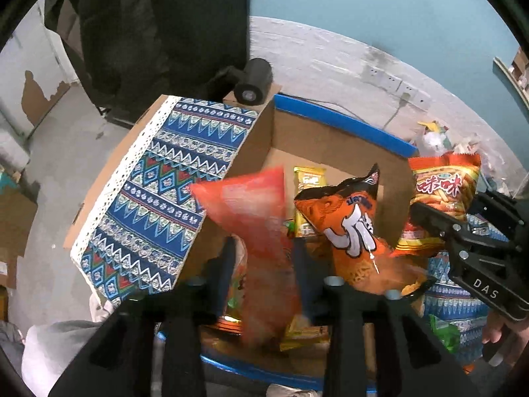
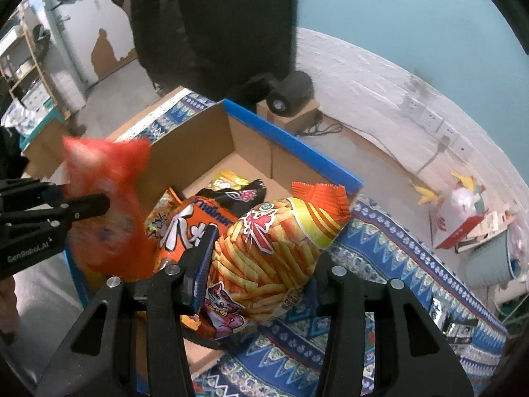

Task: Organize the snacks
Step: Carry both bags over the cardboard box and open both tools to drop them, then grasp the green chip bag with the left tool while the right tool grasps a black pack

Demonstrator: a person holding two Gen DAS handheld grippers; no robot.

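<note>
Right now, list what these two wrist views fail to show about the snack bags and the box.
- Red bag: blurred in both views; its print is unreadable, and so is whether the left gripper presses it.
- Fries bag: lower end hidden behind the right gripper in the right wrist view.
- Cardboard box: floor mostly covered by the orange bag and other packs; the count below is unknowable.
- Yellow packet: label too small.
</note>
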